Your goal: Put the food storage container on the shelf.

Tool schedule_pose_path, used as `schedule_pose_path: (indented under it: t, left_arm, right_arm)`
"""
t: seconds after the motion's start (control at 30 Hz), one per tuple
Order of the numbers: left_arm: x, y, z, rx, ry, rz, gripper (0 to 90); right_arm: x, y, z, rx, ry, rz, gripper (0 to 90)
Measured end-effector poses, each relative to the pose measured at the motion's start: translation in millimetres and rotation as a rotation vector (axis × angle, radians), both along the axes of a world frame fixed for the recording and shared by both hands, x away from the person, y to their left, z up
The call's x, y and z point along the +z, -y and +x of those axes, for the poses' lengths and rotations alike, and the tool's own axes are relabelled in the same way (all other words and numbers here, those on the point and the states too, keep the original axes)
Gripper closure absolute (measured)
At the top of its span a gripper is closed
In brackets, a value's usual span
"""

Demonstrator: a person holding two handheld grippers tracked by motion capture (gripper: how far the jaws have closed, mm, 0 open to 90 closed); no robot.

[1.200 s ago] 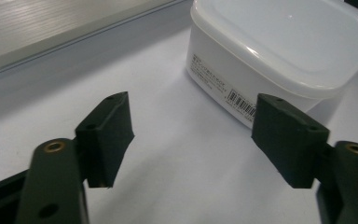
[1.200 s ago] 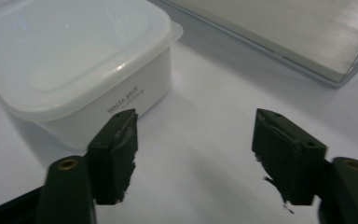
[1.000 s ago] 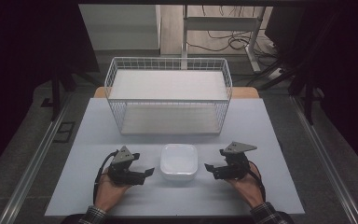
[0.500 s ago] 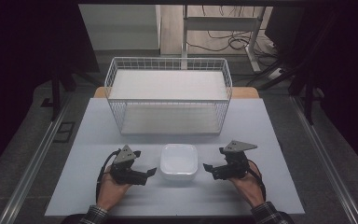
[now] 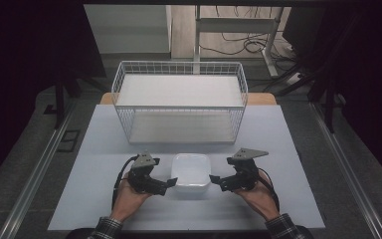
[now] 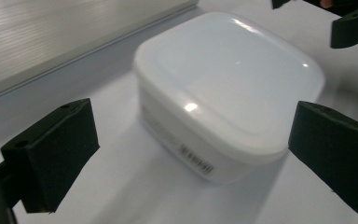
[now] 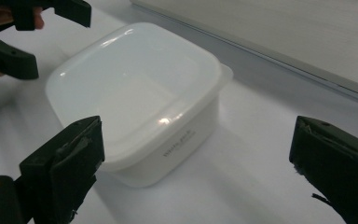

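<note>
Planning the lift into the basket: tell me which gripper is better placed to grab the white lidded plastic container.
Roughly even, slight edge to the left gripper: its open jaws sit nearest the white lidded plastic container. The right gripper, also open, mirrors it on the other side, so a two-sided grab looks likely.

- Left gripper (image 5: 170,183): black angular body, grey three-cornered plate on top, black cable looping behind.
- Right gripper (image 5: 215,179): same black build, grey plate, black cable.
- Jaws: blocky matte black, small holes near tips.
- Sleeves (image 5: 103,229): dark plaid cuffs.
</note>
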State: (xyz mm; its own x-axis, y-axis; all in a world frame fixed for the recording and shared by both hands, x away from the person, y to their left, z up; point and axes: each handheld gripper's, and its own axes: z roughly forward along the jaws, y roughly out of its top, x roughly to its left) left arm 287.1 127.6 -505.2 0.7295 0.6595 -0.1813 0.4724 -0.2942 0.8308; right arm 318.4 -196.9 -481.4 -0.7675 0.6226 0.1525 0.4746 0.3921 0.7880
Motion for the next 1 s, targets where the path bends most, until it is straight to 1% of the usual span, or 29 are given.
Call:
schedule_pose_path:
  t: [0.03,0.07,0.13,0.17,0.23,0.33,0.4,0.43,0.47,0.5,0.57,0.6,0.63,0.67,0.7,0.73,0.77,0.8,0.83,0.87,0.9,0.93,0.97,1.0]
  left_arm:
    - [0.8,2.1,0.7,-0.003,-0.001,-0.001,1.5]
    - [1.8,5.4,2.7,-0.011,-0.007,-0.004,2.1]
    - [1.8,6.8,4.0,-0.015,-0.010,-0.001,3.6]
    - [1.4,8.0,5.5,-0.019,-0.014,0.006,4.3]
    - [0.0,10.0,9.2,-0.019,-0.024,0.010,4.9]
    - [-1.4,12.0,17.5,-0.019,-0.039,0.004,6.1]
    - [-2.8,15.6,22.2,-0.024,-0.047,0.003,6.7]
    - [-5.7,19.2,25.9,-0.033,-0.057,-0.003,6.5]
    - [-5.7,19.2,25.9,-0.033,-0.057,-0.003,6.9]
    - [-8.2,20.4,27.9,-0.035,-0.076,-0.025,6.5]
    - [-8.9,20.1,28.2,-0.040,-0.084,-0.032,6.1]
    - [-9.9,19.8,28.8,-0.049,-0.099,-0.043,6.1]
    - [-11.2,19.7,29.6,-0.056,-0.115,-0.054,5.4]
    - [-13.3,19.5,29.2,-0.071,-0.133,-0.080,6.5]
    - [-13.3,19.8,28.3,-0.069,-0.138,-0.082,8.5]
    - [-13.3,19.8,28.3,-0.069,-0.138,-0.082,8.9]
    - [-11.5,19.6,25.6,-0.069,-0.146,-0.074,10.1]
    - [-11.5,19.6,25.6,-0.069,-0.146,-0.074,11.5]
    - [-10.5,19.2,23.8,-0.064,-0.148,-0.074,11.5]
    - [-9.6,17.6,22.2,-0.056,-0.154,-0.076,13.7]
    - [-8.7,14.9,20.8,-0.045,-0.166,-0.085,23.4]
    - [-7.9,11.5,19.3,-0.031,-0.178,-0.099,23.4]
    - [-7.7,6.4,15.4,-0.006,-0.198,-0.129,35.3]
    - [-7.7,6.4,15.4,-0.006,-0.198,-0.129,39.1]
  right_arm:
    - [2.6,-4.0,-0.6,0.007,-0.004,0.012,2.8]
    - [4.1,-6.3,-0.8,0.010,-0.008,0.014,2.9]
    - [5.4,-8.6,-1.1,0.011,-0.010,0.013,3.0]
    - [6.5,-12.7,-0.9,0.014,-0.010,0.002,4.2]
    - [6.2,-14.2,-0.4,0.013,-0.013,-0.002,5.6]
    - [4.1,-18.0,3.4,0.018,-0.040,-0.003,7.7]
    - [2.5,-21.3,6.1,0.018,-0.045,-0.008,8.8]
    - [0.1,-24.8,9.3,0.024,-0.047,-0.009,9.7]
    - [-1.5,-26.5,10.8,0.024,-0.053,-0.014,10.0]
    - [-3.3,-28.1,12.0,0.024,-0.063,-0.025,10.3]
    - [-8.1,-29.8,13.4,0.030,-0.080,-0.043,10.4]
    - [-8.1,-29.8,13.4,0.030,-0.080,-0.043,10.4]
    - [-9.5,-29.1,14.7,0.033,-0.097,-0.026,11.3]
    - [-10.4,-28.8,15.5,0.041,-0.124,-0.012,13.7]
    - [-10.7,-28.9,15.3,0.045,-0.134,-0.004,15.3]
    - [-10.7,-28.9,15.3,0.045,-0.134,-0.004,15.3]
    - [-11.4,-28.8,15.0,0.066,-0.168,0.015,20.2]
    - [-11.4,-28.8,15.0,0.066,-0.168,0.015,20.2]
    - [-11.8,-28.9,14.6,0.067,-0.187,0.021,20.6]
    - [-11.5,-28.5,14.1,0.063,-0.199,0.022,21.8]
    - [-9.7,-26.5,12.6,0.057,-0.214,0.022,27.7]
    - [-9.7,-26.5,12.6,0.057,-0.214,0.022,27.7]
    - [-7.4,-22.7,10.1,0.043,-0.218,0.030,35.9]
    - [-7.4,-22.7,10.1,0.043,-0.218,0.030,35.9]
